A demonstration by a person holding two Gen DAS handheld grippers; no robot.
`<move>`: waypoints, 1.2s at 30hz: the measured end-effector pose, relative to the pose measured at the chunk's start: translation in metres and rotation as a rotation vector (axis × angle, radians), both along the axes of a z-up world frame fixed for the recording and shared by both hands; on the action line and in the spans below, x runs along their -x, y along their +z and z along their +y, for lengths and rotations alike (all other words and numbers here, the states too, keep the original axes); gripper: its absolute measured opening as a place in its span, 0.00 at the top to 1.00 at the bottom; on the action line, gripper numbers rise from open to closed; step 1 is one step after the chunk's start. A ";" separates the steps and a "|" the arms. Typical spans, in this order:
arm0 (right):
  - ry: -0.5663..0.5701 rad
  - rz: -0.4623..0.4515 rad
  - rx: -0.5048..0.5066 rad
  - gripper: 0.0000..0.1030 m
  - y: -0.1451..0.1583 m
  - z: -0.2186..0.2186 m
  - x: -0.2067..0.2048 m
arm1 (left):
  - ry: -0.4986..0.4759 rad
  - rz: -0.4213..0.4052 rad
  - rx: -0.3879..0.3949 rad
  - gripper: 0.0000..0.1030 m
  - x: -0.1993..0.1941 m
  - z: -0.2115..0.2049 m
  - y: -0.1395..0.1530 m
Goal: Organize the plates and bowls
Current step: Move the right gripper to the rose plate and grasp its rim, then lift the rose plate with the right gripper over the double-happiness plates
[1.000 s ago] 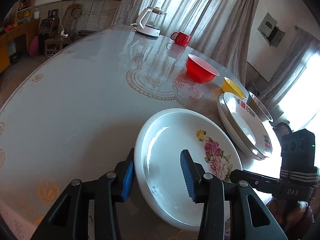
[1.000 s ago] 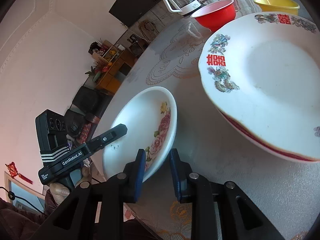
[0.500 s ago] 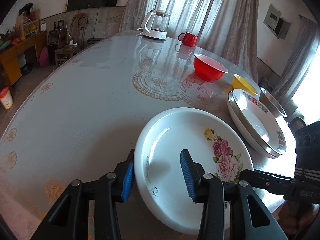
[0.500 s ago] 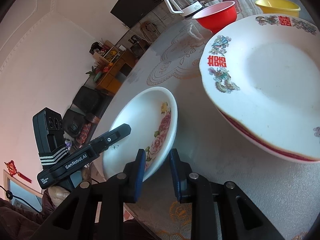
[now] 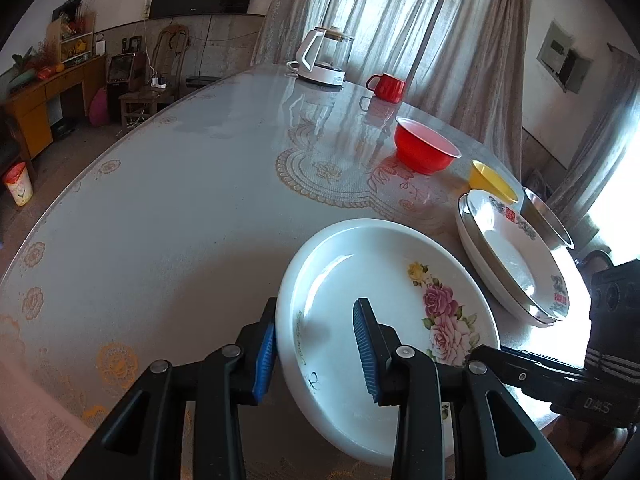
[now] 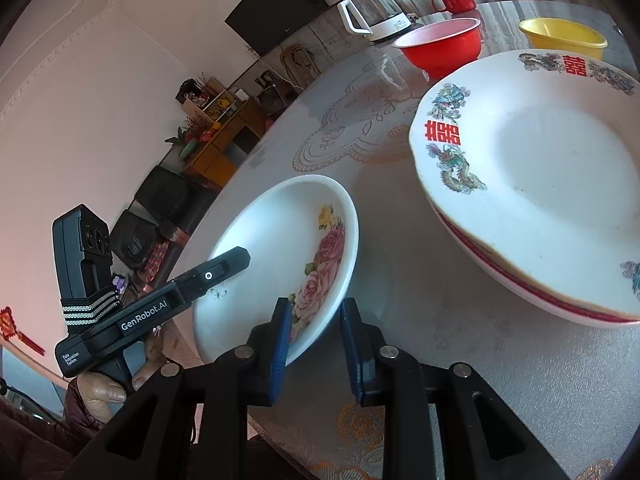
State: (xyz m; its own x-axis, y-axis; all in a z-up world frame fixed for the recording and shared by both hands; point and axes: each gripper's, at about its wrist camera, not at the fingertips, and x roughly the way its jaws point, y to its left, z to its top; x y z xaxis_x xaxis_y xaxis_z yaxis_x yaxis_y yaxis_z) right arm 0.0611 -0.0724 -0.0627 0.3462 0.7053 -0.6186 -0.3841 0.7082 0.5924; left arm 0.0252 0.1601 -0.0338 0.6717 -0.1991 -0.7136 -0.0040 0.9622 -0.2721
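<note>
Sheer curtains (image 5: 400,20) back a round patterned table (image 5: 160,220). On it, the rose plate (image 5: 380,300) sits with its near rim between both pairs of blue pads. The left gripper (image 5: 316,344) has just been closing: its jaws straddle the rim at a narrow gap, one pad against the outer wall, though whether the inner pad presses is hard to tell. The right gripper (image 6: 314,344) straddles the opposite rim, narrowly set and seemingly not clamping. Beyond the right jaws lie the stacked plates (image 6: 540,180), a red bowl (image 6: 440,46) and a yellow bowl (image 6: 560,36).
</note>
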 end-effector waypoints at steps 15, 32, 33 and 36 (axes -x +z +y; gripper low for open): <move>-0.032 -0.011 0.004 0.75 0.000 -0.003 0.006 | -0.040 -0.017 0.044 0.57 0.001 -0.004 -0.004; -0.046 -0.075 0.004 0.75 0.015 -0.008 0.015 | -0.060 -0.094 0.122 0.57 0.012 0.000 0.025; -0.046 -0.080 0.000 0.75 0.017 -0.009 0.016 | -0.062 -0.096 0.120 0.57 0.012 -0.001 0.026; -0.054 -0.079 -0.021 0.75 0.022 -0.014 0.016 | -0.069 -0.105 0.118 0.57 0.012 -0.004 0.031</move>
